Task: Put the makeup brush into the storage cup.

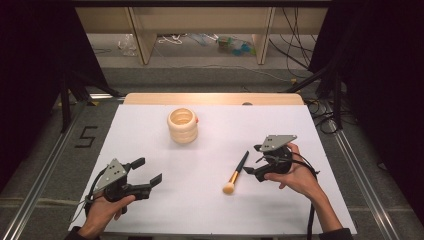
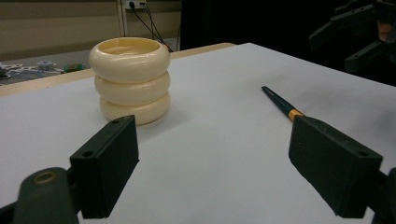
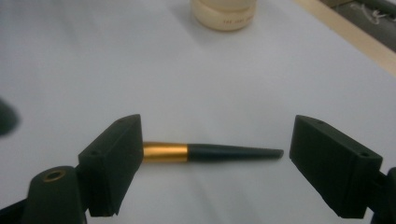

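Two grippers low over table (image 1: 150, 125) — right gripper (image 3: 212, 154) jaws wide, brush (image 1: 236, 173) lying between; left gripper (image 1: 148, 171) jaws wide, empty, ribbed cup (image 1: 182, 125) at one o'clock.

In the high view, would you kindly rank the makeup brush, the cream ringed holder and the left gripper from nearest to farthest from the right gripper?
1. Makeup brush: lying on the white table just to the left of the right gripper.
2. Cream ringed holder: standing farther back, toward the table's middle.
3. Left gripper: at the near left, across the table, slightly farther than the holder.
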`<state>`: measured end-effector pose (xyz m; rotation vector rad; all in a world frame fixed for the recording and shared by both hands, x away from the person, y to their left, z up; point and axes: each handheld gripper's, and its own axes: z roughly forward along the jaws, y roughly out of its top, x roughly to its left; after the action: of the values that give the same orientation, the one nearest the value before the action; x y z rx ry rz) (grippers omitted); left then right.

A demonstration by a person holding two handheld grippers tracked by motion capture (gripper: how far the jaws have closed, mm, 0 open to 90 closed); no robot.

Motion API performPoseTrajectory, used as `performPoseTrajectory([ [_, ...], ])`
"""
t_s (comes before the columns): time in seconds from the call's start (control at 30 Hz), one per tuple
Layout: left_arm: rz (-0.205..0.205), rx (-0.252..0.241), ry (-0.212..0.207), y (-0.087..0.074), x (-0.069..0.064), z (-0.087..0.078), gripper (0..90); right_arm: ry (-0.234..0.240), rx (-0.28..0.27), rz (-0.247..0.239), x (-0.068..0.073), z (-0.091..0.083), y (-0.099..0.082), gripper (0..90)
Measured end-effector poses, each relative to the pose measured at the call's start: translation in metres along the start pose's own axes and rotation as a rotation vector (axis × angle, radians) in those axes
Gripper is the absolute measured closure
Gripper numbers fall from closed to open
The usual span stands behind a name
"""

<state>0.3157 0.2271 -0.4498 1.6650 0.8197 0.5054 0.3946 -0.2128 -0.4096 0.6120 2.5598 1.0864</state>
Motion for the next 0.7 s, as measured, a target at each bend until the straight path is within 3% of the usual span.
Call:
performPoseTrajectory([
  [0.03,-0.002,-0.001,0.001,0.000,0.000,0.000,15.8,-0.004,0.030,-0.020,-0.001,0.006,0.002,18.7],
  [0.17,-0.004,0.003,0.003,0.000,0.000,0.000,15.8,0.024,0.064,-0.054,-0.004,0.013,0.005,19.3],
  [0.2,-0.012,0.002,0.003,0.000,-0.001,0.001,15.8,0.036,0.107,-0.080,-0.004,0.018,0.006,20.0],
  [0.23,-0.012,0.002,0.003,0.000,-0.001,0.001,15.8,0.036,0.107,-0.080,-0.004,0.018,0.006,20.0],
  [0.27,0.002,-0.001,-0.003,0.000,0.000,0.001,15.8,0.045,0.143,-0.106,-0.004,0.024,0.009,20.0],
  [0.5,-0.003,0.006,0.005,0.000,0.000,0.000,15.8,0.093,0.198,-0.195,-0.003,0.039,0.016,20.4],
  [0.53,-0.002,0.006,0.004,0.000,0.001,0.000,15.9,0.104,0.225,-0.228,-0.002,0.044,0.018,20.6],
  [0.7,-0.003,0.006,0.003,0.000,0.000,0.000,15.8,0.130,0.265,-0.261,-0.002,0.052,0.021,21.0],
])
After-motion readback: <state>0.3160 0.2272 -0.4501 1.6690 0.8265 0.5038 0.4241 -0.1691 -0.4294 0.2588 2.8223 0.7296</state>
